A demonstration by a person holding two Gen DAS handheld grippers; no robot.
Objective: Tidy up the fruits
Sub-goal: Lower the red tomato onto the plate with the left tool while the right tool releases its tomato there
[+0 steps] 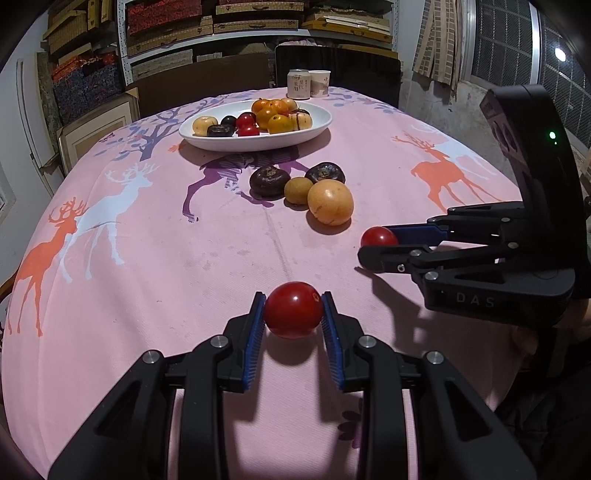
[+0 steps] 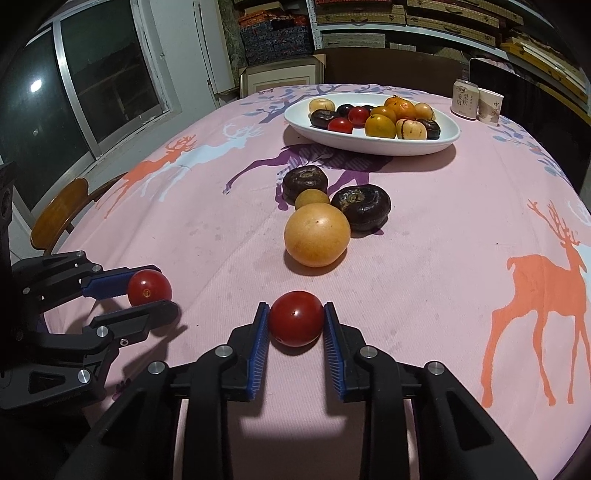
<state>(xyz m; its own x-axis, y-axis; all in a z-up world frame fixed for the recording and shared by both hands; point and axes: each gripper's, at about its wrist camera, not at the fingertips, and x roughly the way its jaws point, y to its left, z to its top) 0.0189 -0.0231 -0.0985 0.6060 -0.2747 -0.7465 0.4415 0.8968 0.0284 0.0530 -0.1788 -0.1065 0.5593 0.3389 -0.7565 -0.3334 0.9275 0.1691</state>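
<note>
Both hands are working at once here. On the left, the left gripper (image 1: 293,308) is clamping a red cherry tomato (image 1: 293,309) between its blue pads, and by the shadow beneath it that fruit is riding just off the cloth. Moving right, the right gripper (image 2: 295,319) is pinching a second cherry tomato (image 2: 295,318) the same way, low over the table.

Ahead of them, four pieces are waiting loose: a big yellow-orange fruit (image 2: 317,235), a small tan one (image 2: 311,198) touching it from behind, and two dark brown water chestnuts (image 2: 305,180) (image 2: 361,206) flanking that. Beyond those, the white oval plate (image 2: 439,142) is already carrying a good heap of oranges, tomatoes, dark and pale fruit. So I'm judging this well past halfway: two in the grip, four to collect.

The pink tablecloth (image 1: 147,277), printed with orange, white and purple deer, is looking faintly stained near the middle. At the far edge a drinks can (image 1: 298,84) and a paper cup (image 1: 320,82) are standing side by side. Shelves of flat boxes (image 1: 170,22) are lining the back wall, and a dark window (image 2: 103,70) is showing off to one side.
</note>
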